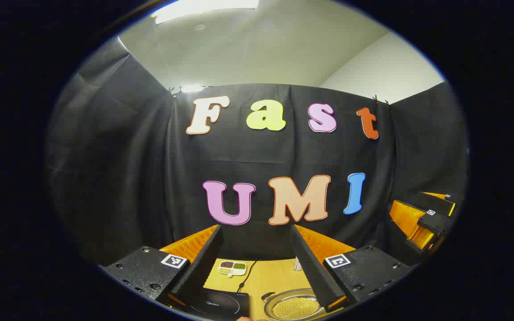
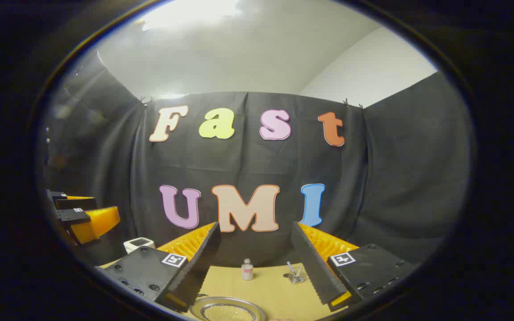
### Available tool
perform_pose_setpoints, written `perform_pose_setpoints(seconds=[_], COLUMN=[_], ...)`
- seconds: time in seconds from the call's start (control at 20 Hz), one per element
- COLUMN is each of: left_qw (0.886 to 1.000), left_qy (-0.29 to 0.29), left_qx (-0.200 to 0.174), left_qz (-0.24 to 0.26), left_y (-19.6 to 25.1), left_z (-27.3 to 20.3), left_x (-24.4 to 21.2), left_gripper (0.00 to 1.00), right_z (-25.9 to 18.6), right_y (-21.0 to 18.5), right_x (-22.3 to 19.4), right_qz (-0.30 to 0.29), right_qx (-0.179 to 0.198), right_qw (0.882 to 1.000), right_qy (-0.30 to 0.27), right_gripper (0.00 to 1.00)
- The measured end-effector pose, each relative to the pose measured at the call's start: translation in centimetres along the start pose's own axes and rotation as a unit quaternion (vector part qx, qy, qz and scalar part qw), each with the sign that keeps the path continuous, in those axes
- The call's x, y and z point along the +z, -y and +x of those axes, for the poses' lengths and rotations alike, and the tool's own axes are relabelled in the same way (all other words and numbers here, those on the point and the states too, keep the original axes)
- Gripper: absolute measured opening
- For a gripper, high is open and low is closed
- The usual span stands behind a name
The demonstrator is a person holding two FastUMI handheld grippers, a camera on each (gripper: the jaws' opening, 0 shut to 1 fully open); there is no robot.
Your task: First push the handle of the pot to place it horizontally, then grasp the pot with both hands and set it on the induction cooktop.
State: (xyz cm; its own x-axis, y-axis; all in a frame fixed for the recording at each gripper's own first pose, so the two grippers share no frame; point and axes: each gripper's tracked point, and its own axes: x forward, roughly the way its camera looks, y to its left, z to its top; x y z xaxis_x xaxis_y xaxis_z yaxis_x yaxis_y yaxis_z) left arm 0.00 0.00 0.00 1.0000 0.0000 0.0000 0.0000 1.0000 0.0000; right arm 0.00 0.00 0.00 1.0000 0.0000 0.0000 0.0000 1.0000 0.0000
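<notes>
Left gripper view: pot (image 1: 293, 306) below spread jaws (right of cooktop (image 1: 219, 304)).

Plenty of open air over the table (image 1: 275, 276), since both grippers hung high with jaws spread wide and nothing between them. Down low it got busier: the induction cooktop (image 1: 219, 305) sat near left, the pot (image 1: 293, 306) just beside it on the right. Far back stood a small tray (image 1: 232, 267), a little bottle (image 2: 247, 269) and a clear cup (image 2: 297, 275), well apart from the pot.
</notes>
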Motion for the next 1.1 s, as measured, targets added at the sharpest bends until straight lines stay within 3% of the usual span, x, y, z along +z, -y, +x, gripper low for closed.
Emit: perform_pose_setpoints(seconds=[0.2,0.4,0.45,0.5,0.55,0.6,0.7,0.75,0.8,0.85,0.9,0.95,1.1], left_qw=[1.0,1.0,1.0,1.0,1.0,1.0,1.0,1.0,1.0,1.0,1.0,1.0,1.0], left_qy=[-0.001,-0.005,-0.006,-0.008,-0.009,-0.009,-0.007,-0.007,-0.009,-0.01,-0.011,-0.012,-0.011], left_qx=[0.001,0.002,0.002,0.002,0.001,0.001,0.0,0.002,0.002,0.001,0.0,0.0,0.004], left_qz=[0.001,0.005,0.005,0.005,0.004,0.004,0.006,0.009,0.009,0.007,0.002,-0.001,0.003], left_y=[0.4,0.4,0.4,0.6,0.6,0.6,0.6,0.5,0.5,0.5,0.7,0.7,0.4], left_z=[0.0,0.3,0.2,0.3,0.2,0.4,0.6,0.6,0.6,0.6,0.7,0.8,0.9], left_x=[-0.1,-0.7,-0.7,-0.8,-0.8,-1.0,-0.9,-1.0,-1.1,-1.2,-1.4,-1.4,-1.5], left_gripper=[0.94,0.96,0.96,0.96,0.94,0.96,0.94,0.94,0.94,0.94,0.94,0.96,0.96], right_z=[0.0,0.3,0.4,0.3,0.4,0.3,0.4,1.0,0.4,0.5,0.3,0.4,0.5], right_y=[0.4,0.2,0.1,0.0,0.0,0.0,1.5,1.5,0.9,0.8,1.0,1.0,2.0], right_x=[-0.2,-1.0,-1.2,-1.4,-1.5,-1.8,-0.8,-1.0,-1.5,-1.8,-2.0,-2.3,-2.5], right_qz=[0.003,0.011,0.012,0.014,0.016,0.017,0.01,0.007,0.005,0.004,0.004,0.006,0.015], right_qx=[0.003,0.011,0.015,0.018,0.02,0.019,-0.007,-0.002,0.001,0.003,0.001,0.001,-0.019], right_qw=[1.0,1.0,1.0,0.999,0.999,0.999,1.0,1.0,1.0,1.0,1.0,0.999,0.999], right_qy=[-0.004,-0.014,-0.018,-0.022,-0.025,-0.026,-0.008,-0.007,-0.013,-0.02,-0.027,-0.033,-0.033], right_gripper=[0.98,0.76,0.76,0.83,0.76,0.76,0.35,0.14,0.25,0.14,0.25,0.25,0.03])
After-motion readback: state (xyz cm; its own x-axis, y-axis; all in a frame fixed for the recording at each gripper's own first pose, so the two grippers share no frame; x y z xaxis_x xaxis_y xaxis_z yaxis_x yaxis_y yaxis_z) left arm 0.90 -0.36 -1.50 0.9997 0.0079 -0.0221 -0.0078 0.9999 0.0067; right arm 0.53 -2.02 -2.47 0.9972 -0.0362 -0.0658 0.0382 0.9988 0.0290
